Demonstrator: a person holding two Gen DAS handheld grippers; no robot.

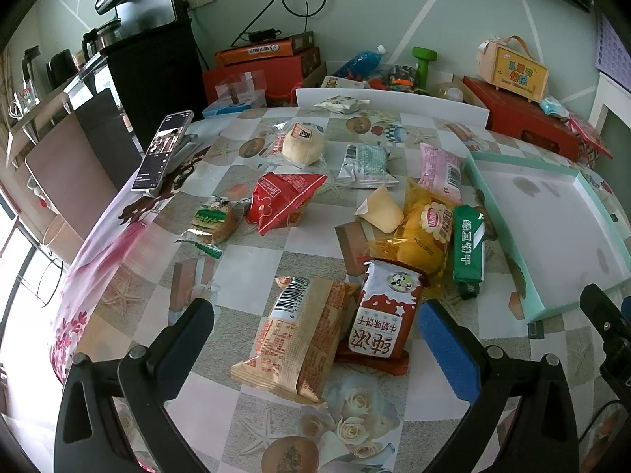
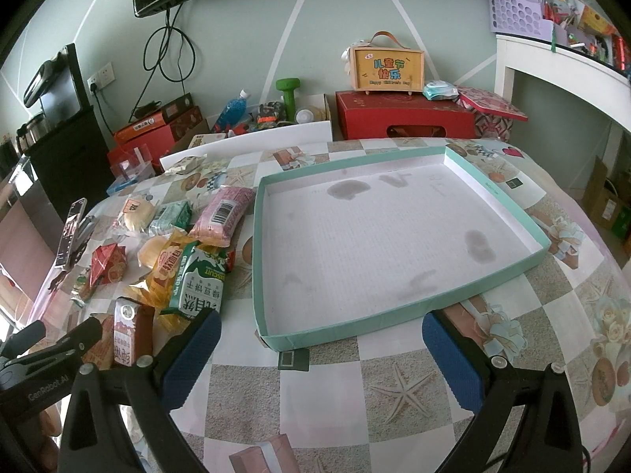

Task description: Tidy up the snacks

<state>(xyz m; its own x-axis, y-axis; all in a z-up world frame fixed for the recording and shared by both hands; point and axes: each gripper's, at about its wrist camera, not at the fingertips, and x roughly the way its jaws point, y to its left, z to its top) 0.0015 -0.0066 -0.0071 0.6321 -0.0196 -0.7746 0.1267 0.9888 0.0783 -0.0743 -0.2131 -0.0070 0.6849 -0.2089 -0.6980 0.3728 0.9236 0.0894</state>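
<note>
Left gripper: the left gripper (image 1: 315, 339) hovers over the patterned tablecloth (image 1: 252, 264) with its blue-padded fingers (image 1: 447, 349) spread wide and holding nothing.
Between its fingers: a tan barcode packet (image 1: 294, 339) and a red-and-white biscuit packet (image 1: 384, 315) lie side by side, touching.
Right gripper: the right gripper (image 2: 321, 358) is also spread and empty, aimed at the near edge of the tray.
Tray: a shallow teal-rimmed tray (image 2: 495, 199) sits on the table's right side, its white floor stained.
Snack pile: left of the tray lie a green biscuit packet (image 2: 197, 280), a yellow cake packet (image 1: 424, 232) and a pink packet (image 2: 223, 215), the green one just beside the tray's rim.
Farther snacks: a red triangular packet (image 1: 284, 199) and a round bun (image 1: 303, 144) lie well apart from the tray.
Phone: a phone (image 1: 163, 151) leans near the table's left edge.
</note>
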